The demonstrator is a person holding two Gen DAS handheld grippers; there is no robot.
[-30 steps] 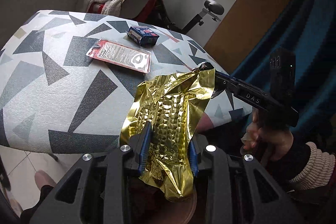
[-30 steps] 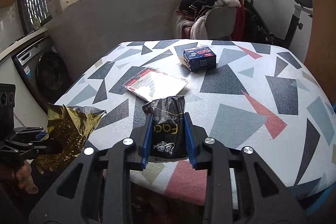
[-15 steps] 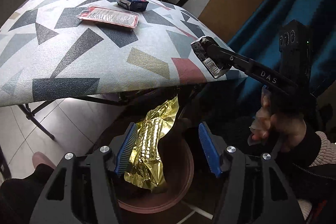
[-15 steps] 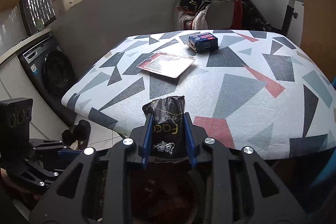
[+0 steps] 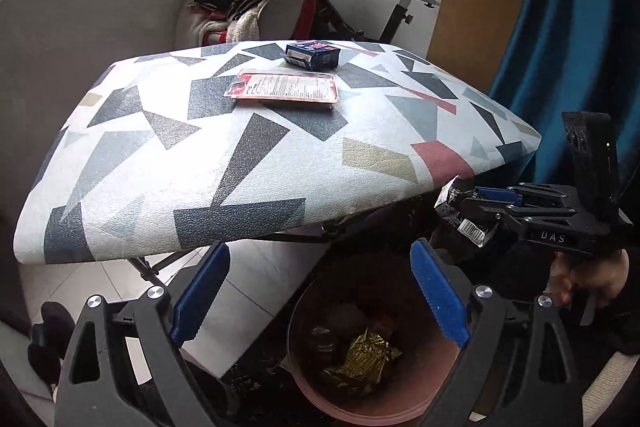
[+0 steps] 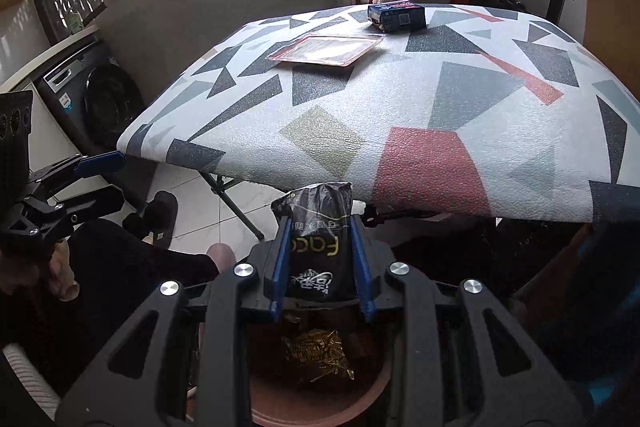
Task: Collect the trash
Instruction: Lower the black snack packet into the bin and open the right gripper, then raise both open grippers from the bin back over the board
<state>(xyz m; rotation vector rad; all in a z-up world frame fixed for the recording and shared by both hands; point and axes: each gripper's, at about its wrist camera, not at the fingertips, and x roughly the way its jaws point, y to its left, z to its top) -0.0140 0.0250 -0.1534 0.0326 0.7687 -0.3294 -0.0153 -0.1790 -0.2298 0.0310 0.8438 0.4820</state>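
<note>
Both tongs hang over the bin (image 5: 372, 403) near the table (image 5: 248, 155). Left gripper (image 5: 320, 295) is spread apart, gripping nothing; the gold wrapper (image 5: 362, 357) lies in the bin. Right gripper (image 6: 320, 263) is clamped on a black packet (image 6: 318, 243). Farther back on the table lie a red card (image 5: 286, 87) and blue box (image 5: 314, 54).

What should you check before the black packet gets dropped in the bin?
1. Right hand-held gripper shut on black packet: ok.
2. Packet above the bin opening: ok in the right wrist view.
3. Left hand-held gripper open and holding nothing: ok.
4. Gold wrapper already inside the bin: ok.
5. Room left in the bin: cannot tell, the bottom is dark.
6. Table all picked up: not ok, blue box and red card remain.
</note>
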